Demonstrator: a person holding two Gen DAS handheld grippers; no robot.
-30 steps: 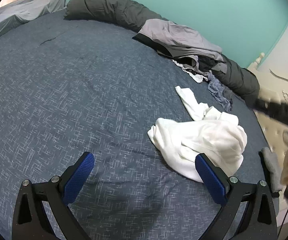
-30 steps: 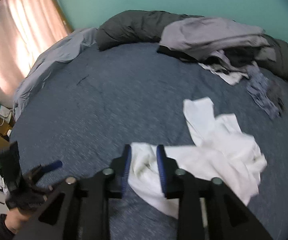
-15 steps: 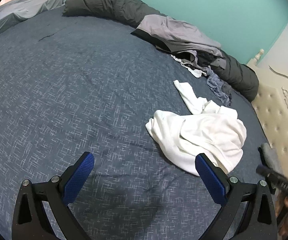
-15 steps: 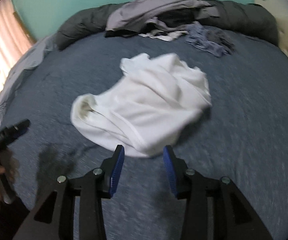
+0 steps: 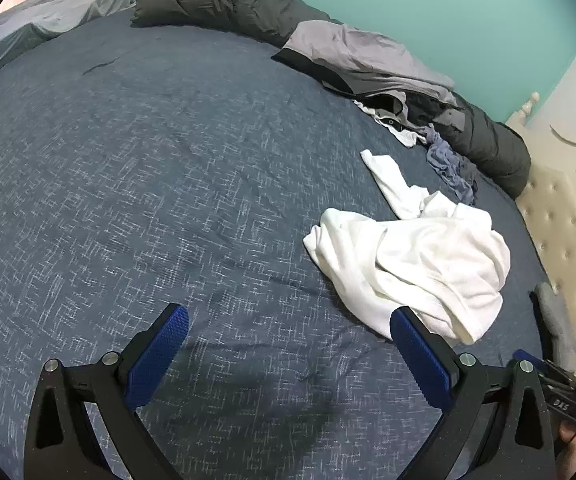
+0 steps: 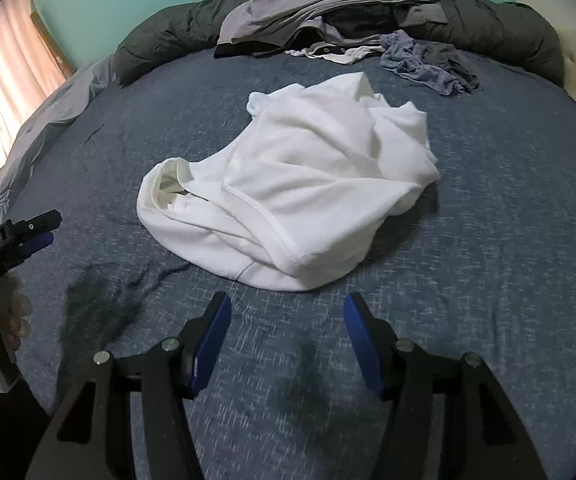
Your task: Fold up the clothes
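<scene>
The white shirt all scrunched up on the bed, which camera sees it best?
The right wrist view. There the white shirt lies in the middle of the picture, whole, with its hem and folds plain. In the left wrist view the shirt sits off to the right, and one finger of the left gripper covers its near edge.

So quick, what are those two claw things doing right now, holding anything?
Left gripper: open, holding nothing, above the blue bedspread.
Right gripper: open, holding nothing, just short of the white garment.
</scene>
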